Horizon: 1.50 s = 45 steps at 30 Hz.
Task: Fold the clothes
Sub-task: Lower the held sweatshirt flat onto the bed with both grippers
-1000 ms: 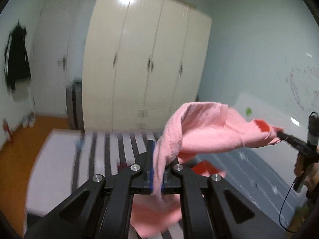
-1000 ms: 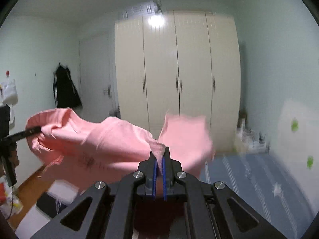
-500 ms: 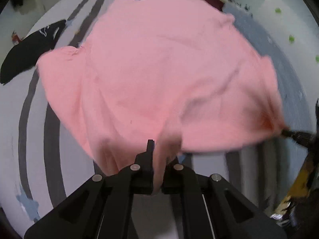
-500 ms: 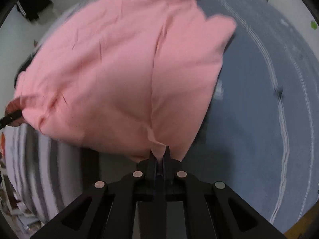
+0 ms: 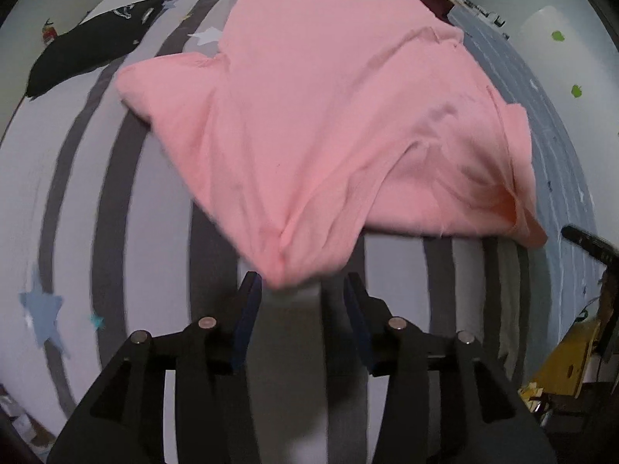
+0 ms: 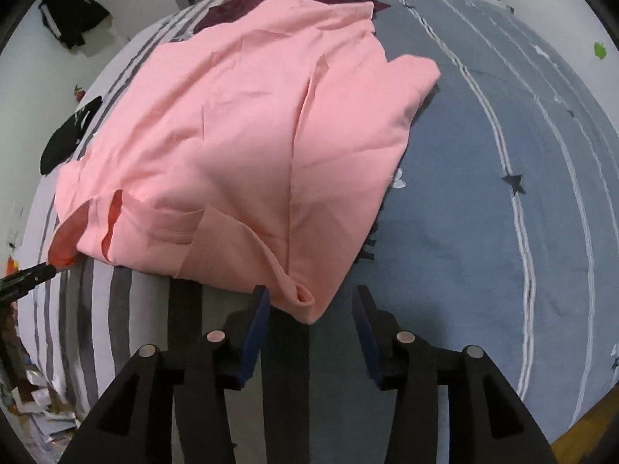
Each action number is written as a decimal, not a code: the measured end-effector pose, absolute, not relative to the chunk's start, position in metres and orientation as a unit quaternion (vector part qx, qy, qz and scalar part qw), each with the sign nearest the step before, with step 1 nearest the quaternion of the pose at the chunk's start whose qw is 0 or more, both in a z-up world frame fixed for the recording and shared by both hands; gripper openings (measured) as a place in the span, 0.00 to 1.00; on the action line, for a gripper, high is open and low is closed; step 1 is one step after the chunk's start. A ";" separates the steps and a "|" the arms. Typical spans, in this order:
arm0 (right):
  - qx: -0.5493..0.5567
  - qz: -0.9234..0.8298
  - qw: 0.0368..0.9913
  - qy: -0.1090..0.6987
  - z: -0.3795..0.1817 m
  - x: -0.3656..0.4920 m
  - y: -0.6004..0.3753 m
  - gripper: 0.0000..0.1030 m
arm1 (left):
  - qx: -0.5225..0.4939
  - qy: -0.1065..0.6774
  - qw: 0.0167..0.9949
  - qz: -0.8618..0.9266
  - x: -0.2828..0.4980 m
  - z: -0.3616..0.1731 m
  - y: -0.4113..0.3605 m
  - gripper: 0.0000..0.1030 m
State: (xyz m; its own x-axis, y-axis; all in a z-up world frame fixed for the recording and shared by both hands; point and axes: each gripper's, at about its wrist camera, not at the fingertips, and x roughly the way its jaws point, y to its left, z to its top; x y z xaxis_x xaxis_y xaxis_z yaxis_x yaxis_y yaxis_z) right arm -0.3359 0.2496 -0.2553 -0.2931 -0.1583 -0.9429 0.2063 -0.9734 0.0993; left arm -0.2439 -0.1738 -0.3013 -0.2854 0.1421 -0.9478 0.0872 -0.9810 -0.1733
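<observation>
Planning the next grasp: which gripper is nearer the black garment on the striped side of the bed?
Left. The left gripper is over the striped side where the black garment lies; the right gripper is beyond the pink shirt, toward the blue side.

Both tools point steeply down at the bed. The left tool has its jaws opening, a pink shirt corner lying loose between them. The right tool is likewise opening, the shirt's other corner unpinched between its fingers.

Black left gripper, right gripper (blue pads, silver screws).
</observation>
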 end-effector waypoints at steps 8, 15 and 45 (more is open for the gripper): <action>0.543 -0.829 0.136 -0.007 -0.267 -0.370 0.227 0.42 | -0.553 -0.129 0.004 0.823 -0.264 -0.276 -0.183 0.41; 0.539 -0.822 0.180 0.045 -0.294 -0.372 0.178 0.51 | -0.537 -0.064 0.045 0.840 -0.300 -0.294 -0.131 0.48; 0.506 -0.834 0.214 0.052 -0.301 -0.302 0.197 0.36 | -0.545 -0.136 0.022 0.827 -0.166 -0.290 -0.140 0.22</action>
